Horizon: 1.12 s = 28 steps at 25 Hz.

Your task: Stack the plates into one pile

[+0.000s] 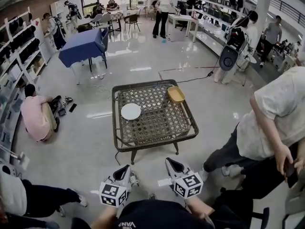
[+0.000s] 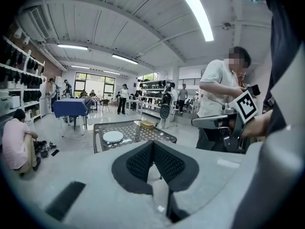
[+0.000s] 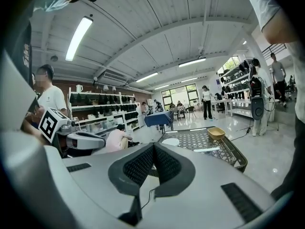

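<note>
In the head view, the left gripper (image 1: 126, 170) and the right gripper (image 1: 170, 163) are hovering at the lower middle of the frame, short of the near edge of the tabletop (image 1: 157, 125). Both are holding their jaws fully together, with nothing between them. A white plate (image 1: 130, 111) is lying on the left part of the tabletop, and a yellow dish (image 1: 176, 94) is sitting at its upper right corner, well apart from the plate.

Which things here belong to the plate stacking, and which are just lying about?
Job: white plate, yellow dish, the lattice table they sit on, left tongs and right tongs, both shut and empty.
Lying about: blue-covered table, floor cable, black items on the floor at left.
</note>
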Each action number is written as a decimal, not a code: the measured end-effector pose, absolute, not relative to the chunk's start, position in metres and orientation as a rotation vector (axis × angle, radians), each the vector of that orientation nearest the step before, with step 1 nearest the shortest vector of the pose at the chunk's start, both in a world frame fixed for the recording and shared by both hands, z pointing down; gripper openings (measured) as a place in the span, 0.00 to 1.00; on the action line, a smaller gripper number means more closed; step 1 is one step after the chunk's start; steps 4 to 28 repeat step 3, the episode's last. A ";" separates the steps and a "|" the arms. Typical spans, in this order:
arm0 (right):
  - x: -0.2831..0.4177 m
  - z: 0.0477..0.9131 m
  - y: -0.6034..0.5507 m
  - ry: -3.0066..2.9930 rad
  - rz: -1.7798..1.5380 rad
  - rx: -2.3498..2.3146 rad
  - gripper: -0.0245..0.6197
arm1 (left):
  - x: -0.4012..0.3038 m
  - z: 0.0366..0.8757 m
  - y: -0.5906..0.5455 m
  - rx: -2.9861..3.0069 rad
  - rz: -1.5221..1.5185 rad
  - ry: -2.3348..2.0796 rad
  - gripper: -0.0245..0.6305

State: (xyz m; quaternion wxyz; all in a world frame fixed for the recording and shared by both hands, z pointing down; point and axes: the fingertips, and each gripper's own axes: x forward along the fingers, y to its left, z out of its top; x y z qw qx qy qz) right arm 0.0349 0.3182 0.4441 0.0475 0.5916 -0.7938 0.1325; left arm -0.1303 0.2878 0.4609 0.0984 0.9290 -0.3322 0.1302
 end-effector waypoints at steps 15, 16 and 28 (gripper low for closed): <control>0.038 0.451 0.317 -2.426 0.402 1.798 0.04 | -0.126 0.465 0.286 2.756 0.382 -0.981 0.07; 0.038 0.451 0.317 -2.426 0.402 1.798 0.04 | -0.126 0.465 0.286 2.756 0.382 -0.981 0.07; 0.038 0.451 0.317 -2.426 0.402 1.798 0.04 | -0.126 0.465 0.286 2.756 0.382 -0.981 0.07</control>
